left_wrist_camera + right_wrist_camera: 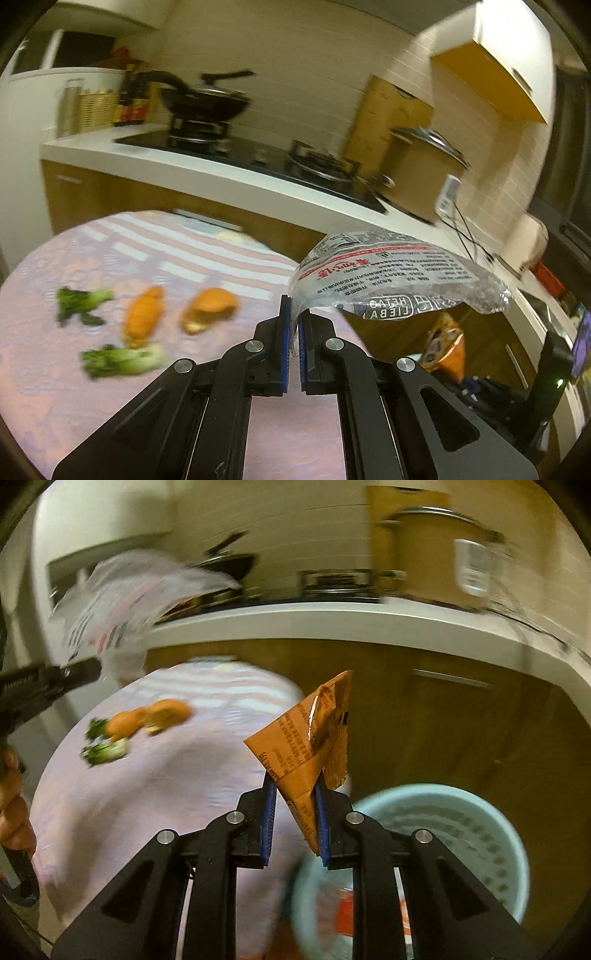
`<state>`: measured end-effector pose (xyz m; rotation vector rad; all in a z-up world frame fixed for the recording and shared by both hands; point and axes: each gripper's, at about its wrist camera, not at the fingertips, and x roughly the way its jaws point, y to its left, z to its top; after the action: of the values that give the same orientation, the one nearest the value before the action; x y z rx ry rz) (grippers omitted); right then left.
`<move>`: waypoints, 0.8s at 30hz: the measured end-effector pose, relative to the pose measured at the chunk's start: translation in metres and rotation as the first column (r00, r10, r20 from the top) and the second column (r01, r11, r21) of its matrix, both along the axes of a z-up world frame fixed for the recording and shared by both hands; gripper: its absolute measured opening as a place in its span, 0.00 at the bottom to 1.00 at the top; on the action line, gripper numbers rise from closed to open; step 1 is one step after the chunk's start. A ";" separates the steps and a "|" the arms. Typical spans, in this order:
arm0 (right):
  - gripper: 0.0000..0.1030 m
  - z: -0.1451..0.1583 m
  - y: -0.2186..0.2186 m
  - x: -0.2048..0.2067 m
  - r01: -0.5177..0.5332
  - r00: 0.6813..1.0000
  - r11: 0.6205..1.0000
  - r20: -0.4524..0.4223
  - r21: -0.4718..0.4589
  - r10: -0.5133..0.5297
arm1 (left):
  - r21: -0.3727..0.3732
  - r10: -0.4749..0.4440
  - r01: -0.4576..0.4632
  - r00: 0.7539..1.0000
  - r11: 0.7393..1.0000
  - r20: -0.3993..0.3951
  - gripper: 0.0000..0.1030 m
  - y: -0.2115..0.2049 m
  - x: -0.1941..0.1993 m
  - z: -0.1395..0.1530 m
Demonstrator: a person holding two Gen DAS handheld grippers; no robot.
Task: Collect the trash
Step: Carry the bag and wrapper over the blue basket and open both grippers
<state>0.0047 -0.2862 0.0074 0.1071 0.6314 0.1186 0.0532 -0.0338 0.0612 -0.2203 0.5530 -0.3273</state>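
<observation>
Pinching a clear wrapper (399, 280), the left gripper (294, 314) hangs past the table (44, 387) edge. The right gripper (295, 794) squeezes an orange packet (310, 746) right above the open blue bin (509, 834).

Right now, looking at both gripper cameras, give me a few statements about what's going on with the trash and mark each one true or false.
1. The left gripper is pinching a clear printed plastic wrapper. True.
2. The right gripper is open and holds nothing. False: it is shut on an orange packet.
3. The light blue bin sits on the table. False: it stands beside the table, lower down, to the right of the cloth-covered top.
4. Vegetable scraps and orange food pieces lie on the table. True.
5. The bin holds nothing. False: something red and white shows inside it.
</observation>
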 end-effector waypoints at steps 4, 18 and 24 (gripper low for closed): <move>0.16 -0.007 -0.055 -0.016 0.095 0.995 0.995 -0.014 0.016 -0.095 | 0.021 -0.089 0.089 0.996 0.996 -0.023 0.02 -0.051 0.007 -0.009; 0.16 -0.065 -0.154 -0.035 0.224 0.965 0.969 -0.160 0.101 -0.206 | 0.103 -0.296 0.316 0.940 0.943 -0.171 0.02 -0.190 0.020 -0.070; 0.19 -0.089 -0.166 -0.027 0.243 0.950 0.957 -0.241 0.158 -0.201 | 0.169 -0.291 0.339 0.922 0.925 -0.255 0.05 -0.221 0.025 -0.098</move>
<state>-0.0227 -0.4524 -0.0820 0.3757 0.8270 -0.0554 0.0778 -0.2550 -0.0365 0.0419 0.8476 -0.5597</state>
